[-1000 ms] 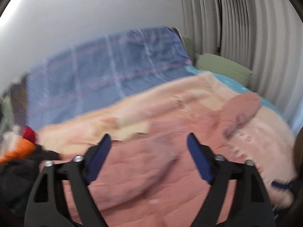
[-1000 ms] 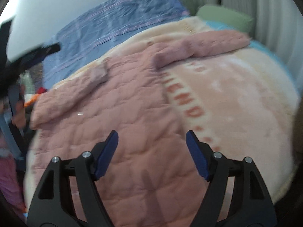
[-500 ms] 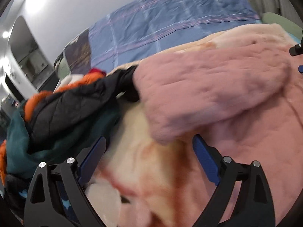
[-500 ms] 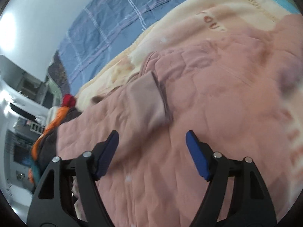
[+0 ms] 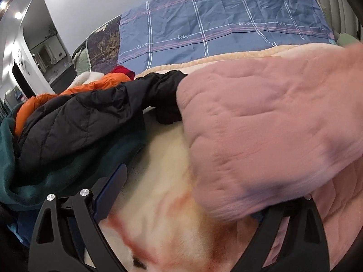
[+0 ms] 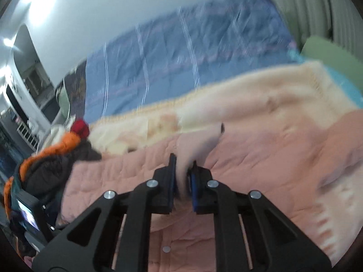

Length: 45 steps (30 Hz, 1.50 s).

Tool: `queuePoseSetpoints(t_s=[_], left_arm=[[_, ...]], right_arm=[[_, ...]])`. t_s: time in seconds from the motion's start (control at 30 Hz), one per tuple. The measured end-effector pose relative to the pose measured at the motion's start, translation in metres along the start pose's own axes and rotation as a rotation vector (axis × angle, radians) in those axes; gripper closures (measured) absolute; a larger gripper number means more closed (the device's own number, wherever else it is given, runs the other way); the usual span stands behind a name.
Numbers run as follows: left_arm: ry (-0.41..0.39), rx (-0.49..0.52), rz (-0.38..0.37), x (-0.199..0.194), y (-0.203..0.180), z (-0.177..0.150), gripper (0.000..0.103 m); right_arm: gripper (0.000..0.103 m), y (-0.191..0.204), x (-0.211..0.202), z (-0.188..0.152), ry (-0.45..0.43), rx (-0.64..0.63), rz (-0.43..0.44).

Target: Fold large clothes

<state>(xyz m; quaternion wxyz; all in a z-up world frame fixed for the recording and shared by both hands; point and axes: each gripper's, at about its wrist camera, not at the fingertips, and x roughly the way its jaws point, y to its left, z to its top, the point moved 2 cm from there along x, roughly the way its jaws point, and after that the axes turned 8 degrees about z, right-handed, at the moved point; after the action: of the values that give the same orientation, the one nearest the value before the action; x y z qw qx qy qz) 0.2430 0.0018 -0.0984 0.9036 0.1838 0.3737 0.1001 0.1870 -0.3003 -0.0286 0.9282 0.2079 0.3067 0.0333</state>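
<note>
Presently: pink quilted coat (image 6: 261, 158) spread on cream blanket (image 6: 249, 95). Right gripper (image 6: 183, 181) clamped on its collar flap. Left gripper (image 5: 188, 195), jaws apart, at sleeve (image 5: 261, 124) end; sleeve runs right, beside clothes pile (image 5: 74, 122).

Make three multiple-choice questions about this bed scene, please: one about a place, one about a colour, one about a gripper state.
1. Where does the pile of dark jackets lie relative to the pink quilted garment?
A. on its left
B. on its right
C. on top of it

2. What colour is the checked bed cover near the wall?
A. green
B. blue
C. red

3. What state is the right gripper in?
A. open
B. shut on nothing
C. shut on the pink quilted garment

Answers: 1 A, the left wrist view shows the pile left of the pink edge. 2 B, blue with white lines. 3 C, pink cloth sits pinched between its jaws.
</note>
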Motion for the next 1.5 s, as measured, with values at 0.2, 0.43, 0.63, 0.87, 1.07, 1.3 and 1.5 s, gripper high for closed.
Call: queuePoseSetpoints(t_s=[0.2, 0.43, 0.63, 0.87, 1.07, 1.3, 1.5], left_arm=[[-0.074, 0.102, 0.093, -0.006, -0.004, -0.006, 0.007], [-0.044, 0.049, 0.015, -0.006, 0.005, -0.007, 0.007], [-0.055, 0.049, -0.063, -0.011, 0.006, -0.007, 0.007], [-0.001, 0.065, 0.013, 0.001, 0.002, -0.003, 0.006], [-0.094, 0.172, 0.046, -0.013, -0.011, -0.017, 0.004], [-0.154, 0.271, 0.087, -0.024, -0.018, -0.025, 0.004], [-0.097, 0.139, -0.01, -0.018, 0.018, -0.021, 0.005]], right_arm=[[0.103, -0.081, -0.042, 0.017, -0.085, 0.127, -0.173], [0.061, -0.149, -0.013, -0.038, 0.13, 0.406, 0.053], [0.025, -0.079, 0.028, -0.058, 0.262, 0.216, 0.084], [0.098, -0.014, 0.02, -0.044, 0.165, 0.003, -0.007], [0.098, -0.058, -0.035, -0.004, 0.025, 0.067, -0.147], [0.073, -0.126, 0.002, -0.045, 0.158, 0.167, -0.232], [0.058, -0.087, -0.034, -0.026, 0.028, 0.027, -0.308]])
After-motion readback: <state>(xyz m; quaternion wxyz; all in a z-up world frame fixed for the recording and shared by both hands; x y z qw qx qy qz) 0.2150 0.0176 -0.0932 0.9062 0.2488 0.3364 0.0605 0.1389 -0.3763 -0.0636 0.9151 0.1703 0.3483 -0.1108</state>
